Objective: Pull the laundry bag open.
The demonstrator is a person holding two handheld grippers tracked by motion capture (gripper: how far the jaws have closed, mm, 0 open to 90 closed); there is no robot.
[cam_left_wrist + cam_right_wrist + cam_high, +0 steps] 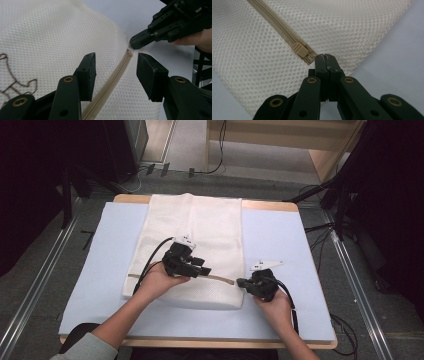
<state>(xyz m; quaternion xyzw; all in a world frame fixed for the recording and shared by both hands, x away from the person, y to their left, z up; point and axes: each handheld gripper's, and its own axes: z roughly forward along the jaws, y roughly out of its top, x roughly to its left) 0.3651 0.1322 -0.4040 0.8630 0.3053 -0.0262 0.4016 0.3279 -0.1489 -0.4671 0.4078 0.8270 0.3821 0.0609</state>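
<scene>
Two grippers (left (115,75), right (326,58)), one mesh bag (195,245), one zipper (279,30)

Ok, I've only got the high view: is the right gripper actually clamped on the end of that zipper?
Observer: In its own view the right gripper is shut at the zipper end, apparently pinching the tape.
Operator: Where's the slider?
Observer: The slider sits right beside those shut tips.
Operator: And the left jaws?
Observer: The left gripper is open, one jaw on either side of the zipper, short of the slider.
</scene>
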